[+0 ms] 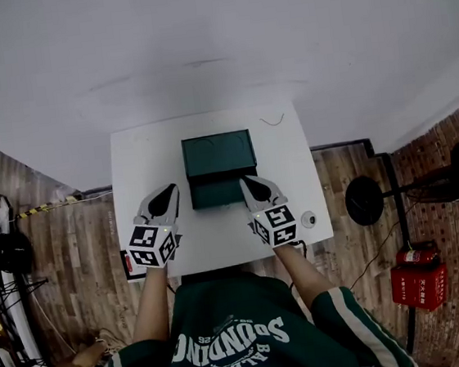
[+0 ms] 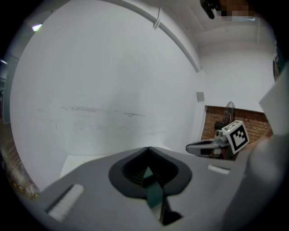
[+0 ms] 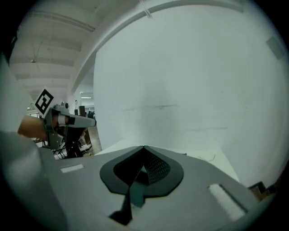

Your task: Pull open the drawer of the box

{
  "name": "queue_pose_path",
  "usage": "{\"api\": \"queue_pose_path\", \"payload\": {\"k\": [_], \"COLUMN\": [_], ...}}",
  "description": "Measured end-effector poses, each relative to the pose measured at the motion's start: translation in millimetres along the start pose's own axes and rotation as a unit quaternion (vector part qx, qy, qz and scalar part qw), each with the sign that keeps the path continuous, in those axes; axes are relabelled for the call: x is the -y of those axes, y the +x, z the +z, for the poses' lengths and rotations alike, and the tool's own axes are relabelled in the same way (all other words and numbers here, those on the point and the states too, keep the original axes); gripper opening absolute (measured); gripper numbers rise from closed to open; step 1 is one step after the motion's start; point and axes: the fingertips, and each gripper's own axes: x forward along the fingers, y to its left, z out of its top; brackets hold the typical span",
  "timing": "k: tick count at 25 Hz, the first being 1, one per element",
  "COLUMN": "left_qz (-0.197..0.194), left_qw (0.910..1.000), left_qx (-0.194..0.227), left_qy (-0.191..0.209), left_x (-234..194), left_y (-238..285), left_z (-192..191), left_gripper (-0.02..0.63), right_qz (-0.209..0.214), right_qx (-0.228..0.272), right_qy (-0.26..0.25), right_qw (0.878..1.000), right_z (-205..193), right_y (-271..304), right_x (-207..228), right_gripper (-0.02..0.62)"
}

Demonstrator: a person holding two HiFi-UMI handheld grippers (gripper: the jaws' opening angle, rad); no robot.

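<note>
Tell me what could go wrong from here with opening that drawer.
1. The left gripper and right gripper are both shut on nothing, flanking the drawer. With no grip, a pull may just slip off.
2. Nothing steadies the green box, so it could slide across the table along with the drawer.
3. The right gripper might knock the small round object lying near the table's edge.

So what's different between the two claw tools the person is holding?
The left gripper sits left of the green box, the right gripper on its right. In the head view the left gripper's tip lies clear of the box, while the right gripper's overlaps its front corner. Both are grey, shut and holding nothing.
</note>
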Motion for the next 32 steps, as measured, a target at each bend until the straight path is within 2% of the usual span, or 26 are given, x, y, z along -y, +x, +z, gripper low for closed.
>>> {"api": "queue_pose_path", "payload": {"k": [5, 9, 32], "left_qz": [-0.003, -0.003, -0.001], "left_qw": [0.9998, 0.9998, 0.9998], "left_qx": [0.015, 0.019, 0.011], "left_qy": [0.011, 0.010, 0.014], "left_x": [2, 4, 8], "left_y": [3, 0, -3], "left_z": [17, 21, 14], "left_gripper": [0.052, 0.052, 0.052], "right_qz": [0.005, 0.010, 0.019], "right_qx": [0.057, 0.072, 0.060], "right_qy": [0.003, 0.001, 0.005], "right_qw": [0.998, 0.997, 0.998], "right_z": [52, 68, 54], "right_y": [-9, -16, -15], "right_x": [-2, -9, -18], "right_gripper": [0.002, 0.002, 0.002]}}
